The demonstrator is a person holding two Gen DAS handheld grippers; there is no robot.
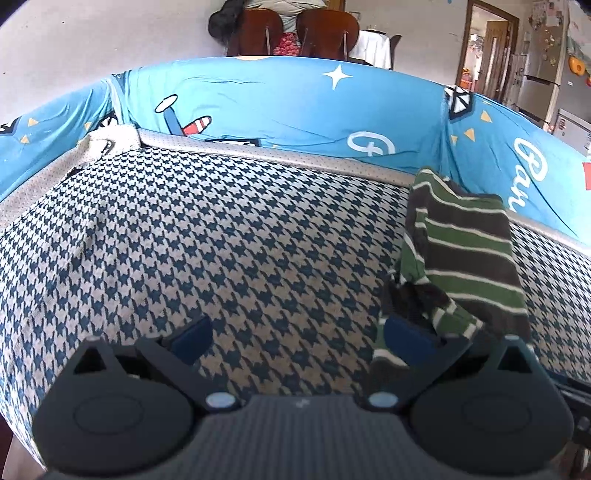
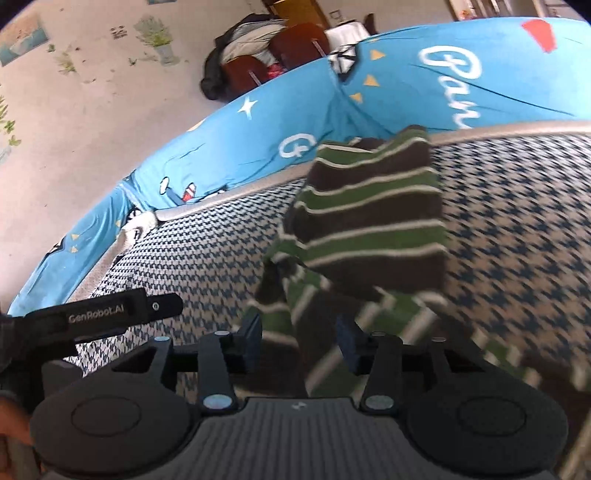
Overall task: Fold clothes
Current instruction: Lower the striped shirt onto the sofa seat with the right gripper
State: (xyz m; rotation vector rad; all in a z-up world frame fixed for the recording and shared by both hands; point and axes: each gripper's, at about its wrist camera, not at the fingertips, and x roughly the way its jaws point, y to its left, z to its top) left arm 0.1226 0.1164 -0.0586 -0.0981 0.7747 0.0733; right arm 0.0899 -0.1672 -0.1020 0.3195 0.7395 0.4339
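Count, both wrist views:
- striped garment point(image 2: 369, 218): 1, green and brown with white lines
- houndstooth seat cushion point(image 1: 221, 240): 1
- blue printed cover point(image 1: 277, 103): 1, over the backrest
- grippers: 2, left gripper point(image 1: 295, 338) and right gripper point(image 2: 301, 341)
- brown chairs point(image 1: 295, 33): 2
- wall pictures point(image 2: 155, 35): number unclear

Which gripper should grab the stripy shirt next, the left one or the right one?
Probably the right gripper: the striped garment lies between its open fingers. The left gripper is open over bare houndstooth cushion, with the garment off at its right finger.
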